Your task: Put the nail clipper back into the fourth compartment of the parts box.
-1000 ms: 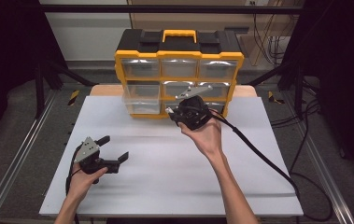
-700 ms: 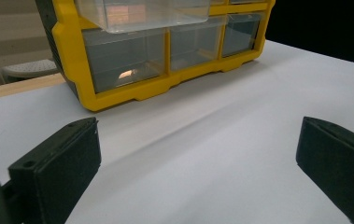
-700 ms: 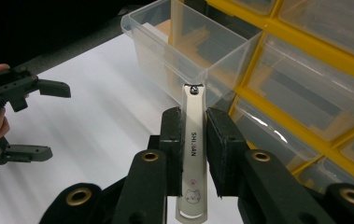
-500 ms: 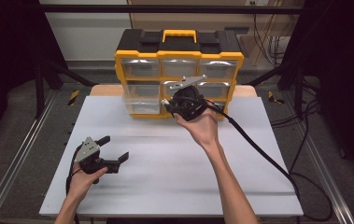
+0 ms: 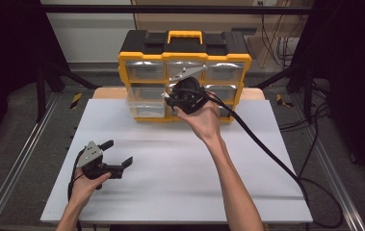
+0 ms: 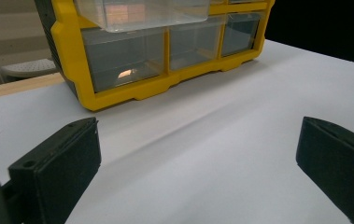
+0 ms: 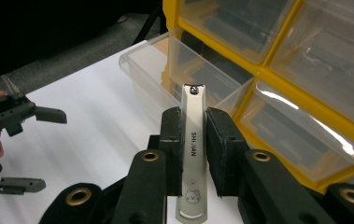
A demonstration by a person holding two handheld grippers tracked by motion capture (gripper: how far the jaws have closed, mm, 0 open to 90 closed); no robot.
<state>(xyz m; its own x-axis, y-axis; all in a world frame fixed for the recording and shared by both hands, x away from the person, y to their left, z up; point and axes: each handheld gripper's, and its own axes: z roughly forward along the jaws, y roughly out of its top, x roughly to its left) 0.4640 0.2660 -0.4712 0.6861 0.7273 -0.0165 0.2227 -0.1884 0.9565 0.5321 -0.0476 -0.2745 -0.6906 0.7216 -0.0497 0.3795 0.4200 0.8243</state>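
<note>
- White table (image 5: 180,192), yellow drawer organizer (image 5: 240,65) at back.
- My right gripper (image 7: 194,140) clamps nail clipper (image 7: 193,154), held at open clear drawer (image 7: 142,70).
- My left gripper (image 5: 115,156) jaws spread, nothing between, low over table.

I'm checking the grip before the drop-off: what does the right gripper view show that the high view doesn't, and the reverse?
Right gripper view: a silver nail clipper clamped between the right gripper's jaws, aimed at a pulled-out clear drawer.

High view: the organizer's black top with its yellow handle, the right gripper's cable trailing off the table, and both forearms.

Both: the yellow drawer organizer, the white tabletop, and the left gripper, open and empty.
</note>
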